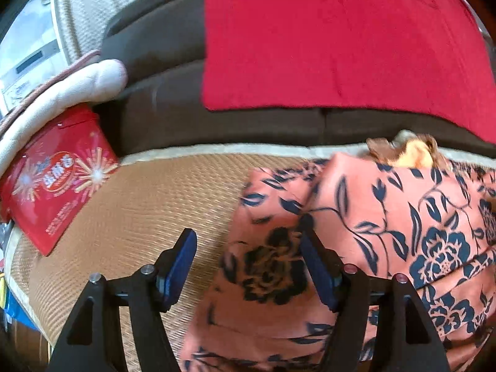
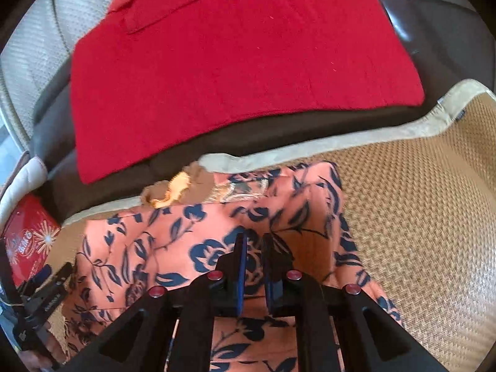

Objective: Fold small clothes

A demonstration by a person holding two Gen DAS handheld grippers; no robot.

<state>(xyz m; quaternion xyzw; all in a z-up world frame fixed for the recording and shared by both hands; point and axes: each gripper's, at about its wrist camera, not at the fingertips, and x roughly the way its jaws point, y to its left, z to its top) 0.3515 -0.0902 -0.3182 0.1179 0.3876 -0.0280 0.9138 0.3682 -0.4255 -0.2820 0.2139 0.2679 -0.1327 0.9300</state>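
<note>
red tin (image 1: 57,176): far left on the woven mat (image 1: 148,204), well clear of our fold path.
left gripper (image 1: 248,245): jaws spread wide, holding nothing; its right finger sits over the garment's left edge, its left finger over bare mat.
floral garment (image 1: 387,217): salmon cloth with navy flowers, lying rumpled on the mat near the back border, partly doubled over, one flap trailing toward us.
right gripper (image 2: 254,245): jaws nearly together over the garment's middle (image 2: 198,248); we can't tell if any cloth is pinched between the pads.
red cloth (image 2: 235,71): flat on the dark sofa behind the mat, not in play.
step: we judge this a mid-fold regrasp.
advice: left should drop onto the loose left edge and pinch one layer only; keep both hands level, pull the wrinkles out, then lay the flap over square.
</note>
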